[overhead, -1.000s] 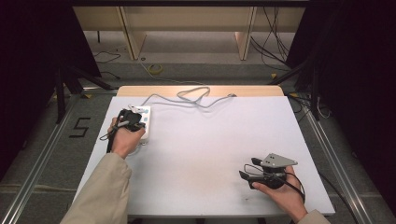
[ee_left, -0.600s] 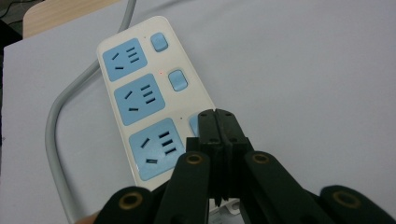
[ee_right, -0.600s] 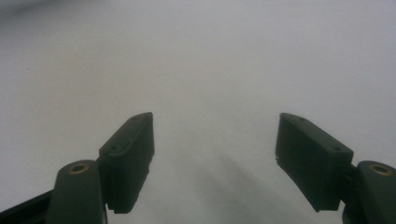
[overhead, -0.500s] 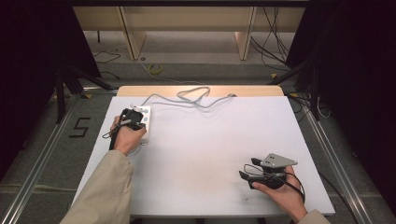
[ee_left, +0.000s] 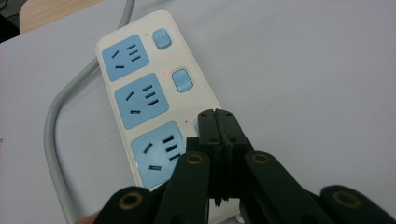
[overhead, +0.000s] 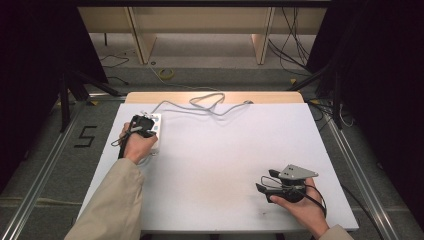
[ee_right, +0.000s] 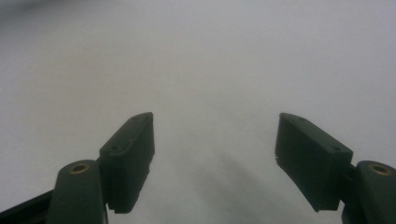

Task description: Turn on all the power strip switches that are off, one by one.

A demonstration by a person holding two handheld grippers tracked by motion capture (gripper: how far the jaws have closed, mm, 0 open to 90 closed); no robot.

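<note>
While the white surface [overhead: 225,165] carries little else, the power strip [ee_left: 154,93] lies at the high view's upper left. The left hand-held gripper [ee_left: 217,122], jaws pressed together, is set on its nearest switch; two switches [ee_left: 182,80] remain unpressed. The right hand-held gripper [ee_right: 215,140] is held wide, empty.

White power strip [ee_left: 140,107] with blue sockets and switches, grey cable [ee_left: 56,140], black tongs [ee_left: 217,122], white table [overhead: 225,150].

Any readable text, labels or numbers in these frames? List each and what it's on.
"5": black figure on the grey floor left of the table.
Power strip: no brand or wording legible on its sockets and switches.
Grippers: no readable marking.
</note>
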